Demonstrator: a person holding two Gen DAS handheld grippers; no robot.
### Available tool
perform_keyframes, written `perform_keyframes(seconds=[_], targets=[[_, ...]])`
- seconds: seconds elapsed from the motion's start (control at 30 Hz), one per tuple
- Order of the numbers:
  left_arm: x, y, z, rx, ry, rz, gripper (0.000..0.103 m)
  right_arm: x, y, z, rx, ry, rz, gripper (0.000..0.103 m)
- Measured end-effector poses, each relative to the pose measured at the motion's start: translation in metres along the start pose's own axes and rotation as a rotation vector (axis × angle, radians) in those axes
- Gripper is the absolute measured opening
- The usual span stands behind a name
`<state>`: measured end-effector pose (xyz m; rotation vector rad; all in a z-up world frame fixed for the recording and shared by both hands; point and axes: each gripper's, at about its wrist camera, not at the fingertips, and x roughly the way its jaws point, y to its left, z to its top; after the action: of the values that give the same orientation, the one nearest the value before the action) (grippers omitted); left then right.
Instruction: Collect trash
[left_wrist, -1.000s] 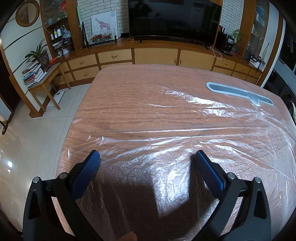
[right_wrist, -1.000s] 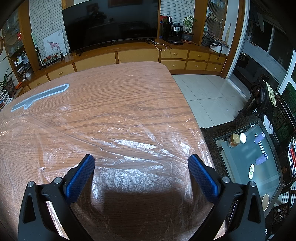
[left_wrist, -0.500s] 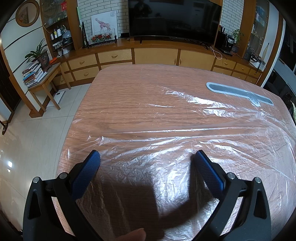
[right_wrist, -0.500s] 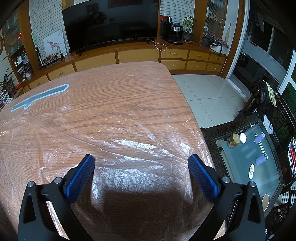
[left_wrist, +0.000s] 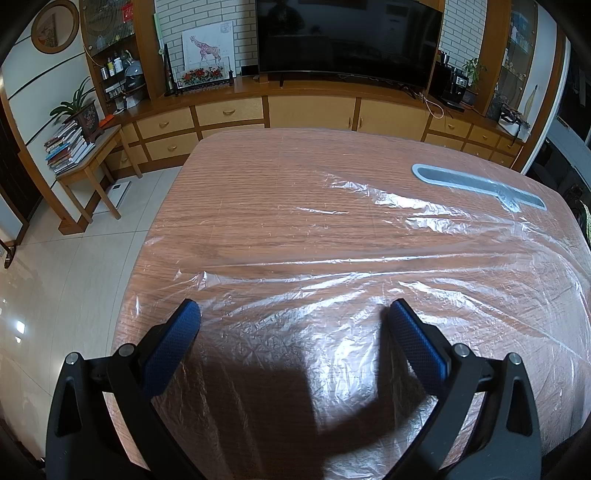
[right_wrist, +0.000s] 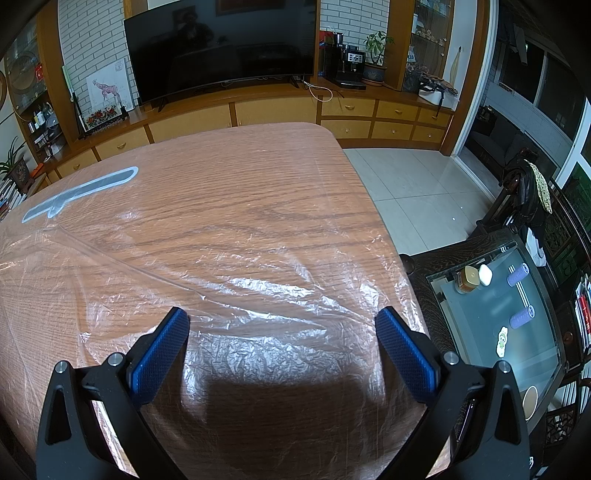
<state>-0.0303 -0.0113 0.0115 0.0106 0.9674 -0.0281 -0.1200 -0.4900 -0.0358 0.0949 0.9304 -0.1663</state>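
- Left gripper (left_wrist: 293, 314) and right gripper (right_wrist: 282, 321), jaws wide apart, hold nothing above a wooden table (left_wrist: 258, 192).
- Crinkled clear plastic sheet (left_wrist: 369, 280) covers the table.
- Grey strip (left_wrist: 476, 186) lies beneath it at the far side.
- Television (right_wrist: 221, 44) stands beyond.

My left-hand camera looks forward and down between its fingers over the plastic-covered table (left_wrist: 280, 206), close above its near edge, toward the television (left_wrist: 347, 37). My right-hand camera (right_wrist: 236, 206) faces the same wall from further right. Both catch the television (right_wrist: 221, 48) and what seems a flat gray strip (left_wrist: 476, 186) (right_wrist: 79, 192).
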Motion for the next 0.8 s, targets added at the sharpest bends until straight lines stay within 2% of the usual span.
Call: perform_keyframes(seconds=[0.8], targets=[[0.0000, 0.0040, 0.0010, 0.001, -0.001, 0.001, 0.102, 0.0000, 0.0002, 0.0000, 0.000, 0.000, 0.000, 0.099]])
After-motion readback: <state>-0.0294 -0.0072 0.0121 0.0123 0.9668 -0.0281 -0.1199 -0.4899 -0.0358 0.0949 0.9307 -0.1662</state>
